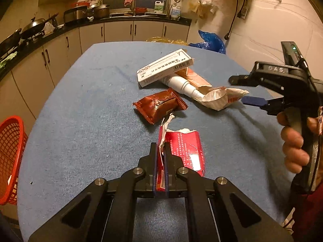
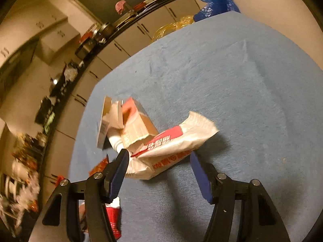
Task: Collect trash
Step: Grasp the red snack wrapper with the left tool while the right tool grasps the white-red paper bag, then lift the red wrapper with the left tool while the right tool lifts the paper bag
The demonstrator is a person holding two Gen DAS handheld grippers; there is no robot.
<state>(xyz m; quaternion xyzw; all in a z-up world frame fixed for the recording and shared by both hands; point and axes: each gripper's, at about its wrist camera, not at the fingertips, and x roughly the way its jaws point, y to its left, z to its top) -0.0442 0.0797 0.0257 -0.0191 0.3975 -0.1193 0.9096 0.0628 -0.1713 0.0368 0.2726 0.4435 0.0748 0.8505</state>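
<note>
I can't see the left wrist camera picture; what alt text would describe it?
The left gripper is shut on a torn red packet on a blue-covered table. Beyond lie a brown snack wrapper, a white box and a white pouch, with the open right gripper beside that pouch and a red basket at left.

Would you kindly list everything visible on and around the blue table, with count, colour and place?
red wrapper: one, red, near edge, pinched in left gripper
brown wrapper: one, brown, table middle
white box: one, white, atop the pile
white tube: one, white, under the box
white bag: one, white and red, between right gripper fingers
table: one, blue cloth
red basket: one, red, off the table's left edge
blue bag: one, blue, beyond far edge
left gripper: black, shut
right gripper: black, open
</note>
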